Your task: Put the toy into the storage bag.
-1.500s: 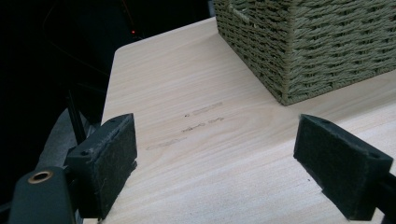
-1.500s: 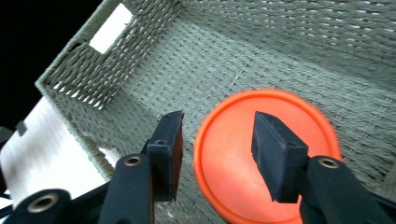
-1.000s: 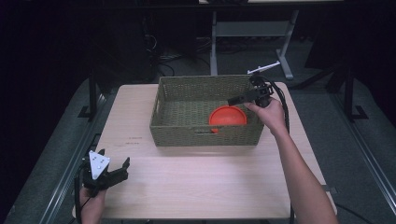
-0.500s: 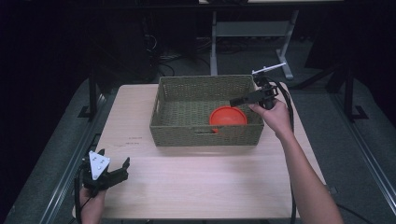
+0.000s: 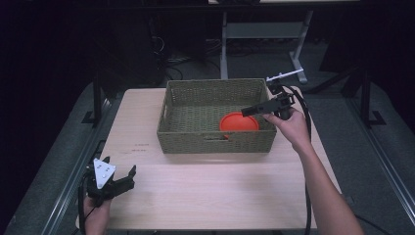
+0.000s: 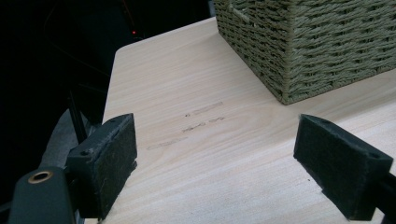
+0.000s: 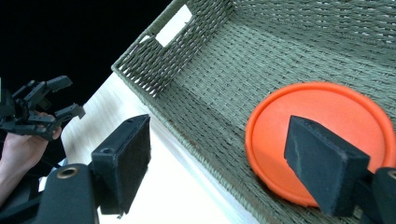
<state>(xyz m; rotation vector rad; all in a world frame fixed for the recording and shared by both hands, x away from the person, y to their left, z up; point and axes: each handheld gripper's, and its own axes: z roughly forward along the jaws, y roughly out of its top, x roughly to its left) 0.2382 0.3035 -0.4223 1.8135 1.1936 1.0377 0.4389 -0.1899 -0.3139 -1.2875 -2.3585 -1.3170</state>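
Observation:
A green woven basket [image 5: 215, 117] stands at the back middle of the wooden table [image 5: 220, 196]. An orange round disc [image 5: 239, 121] lies flat on the basket's floor near its right front corner. My right gripper [image 5: 249, 110] hangs open over the basket's right end, above the disc, with nothing between its pads. The right gripper view looks between the two black pads [image 7: 123, 163] at the disc [image 7: 317, 121] and the front wall of the basket [image 7: 196, 107]. My left gripper [image 5: 120, 167] rests open at the table's front left corner, empty, with its open span [image 6: 224, 163] facing the basket's corner [image 6: 299, 51].
Faint pencil marks [image 6: 196, 123] lie on the tabletop left of the basket. A grey metal stand [image 5: 264, 29] rises behind the table. The person's other hand and the left gripper [image 7: 37, 109] appear far off in the right gripper view. Dark floor surrounds the table.
My right hand has drifted slightly to the right over the basket's end, the gripper staying open. The left gripper has not moved.

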